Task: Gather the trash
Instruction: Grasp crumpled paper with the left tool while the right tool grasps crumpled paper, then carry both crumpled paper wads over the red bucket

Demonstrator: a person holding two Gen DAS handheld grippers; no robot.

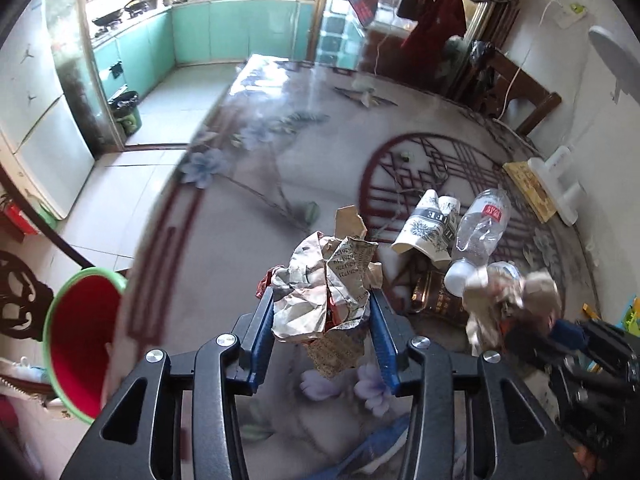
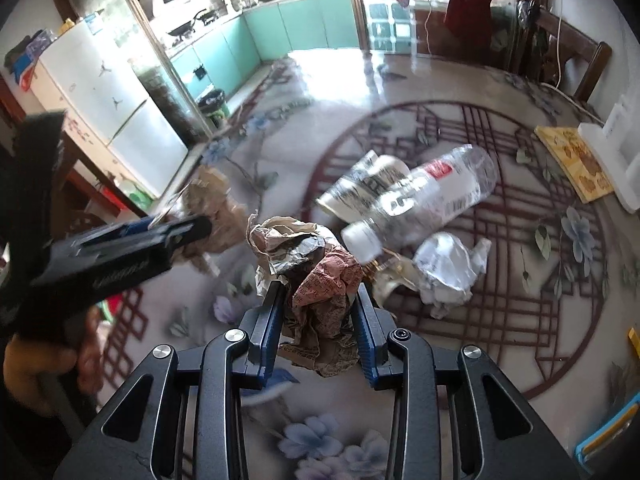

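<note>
Trash lies on the flowered table [image 1: 248, 184]: a crumpled paper wad [image 1: 332, 292] printed with numbers sits clamped in the left gripper [image 1: 322, 312], a reddish-brown wad [image 2: 320, 292] clamped in the right gripper [image 2: 318, 308]. At two o'clock lie a paper cup [image 1: 424, 224], a clear bottle [image 1: 480, 228] and a white wrapper [image 2: 448, 268]. A red bucket [image 1: 80, 340] waits at nine o'clock, off the table edge.

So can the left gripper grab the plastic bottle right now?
Probably not yet. The left gripper is already shut on a crumpled paper wad, so it is full. The plastic bottle lies uncovered on the table.
</note>
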